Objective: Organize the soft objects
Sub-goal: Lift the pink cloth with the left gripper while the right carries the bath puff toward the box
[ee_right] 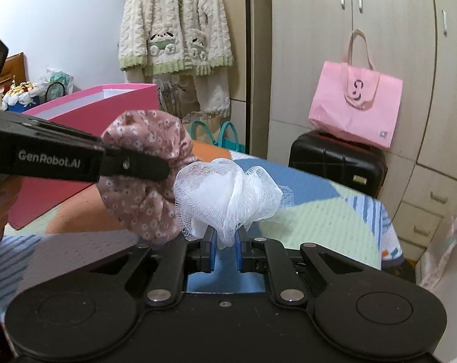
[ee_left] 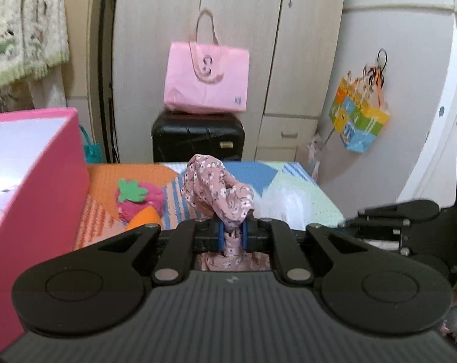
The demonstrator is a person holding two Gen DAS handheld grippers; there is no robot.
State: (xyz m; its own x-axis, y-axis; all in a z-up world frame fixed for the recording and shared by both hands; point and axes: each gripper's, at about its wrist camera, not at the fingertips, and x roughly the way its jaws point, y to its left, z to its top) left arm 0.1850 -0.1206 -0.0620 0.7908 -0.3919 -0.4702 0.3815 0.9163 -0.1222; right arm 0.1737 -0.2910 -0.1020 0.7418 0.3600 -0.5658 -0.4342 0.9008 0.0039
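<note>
left tongs (ee_left: pixel 232 236) pinch floral cloth (ee_left: pixel 219 193); only right view shows right tongs (ee_right: pixel 225 251) clamping mesh puff (ee_right: pixel 228 196).

"GenRobot.AI", white letters, on black side of left gripper (ee_right: pixel 137 166), right wrist view, left edge. Pink tote bag (ee_right: pixel 357 107) on black suitcase (ee_right: pixel 337 158): large dark "S"-like emblem on front; small mark in lower right corner, too small to read. Gift bag (ee_left: pixel 358 118) on wall: print blurred, unreadable.
</note>
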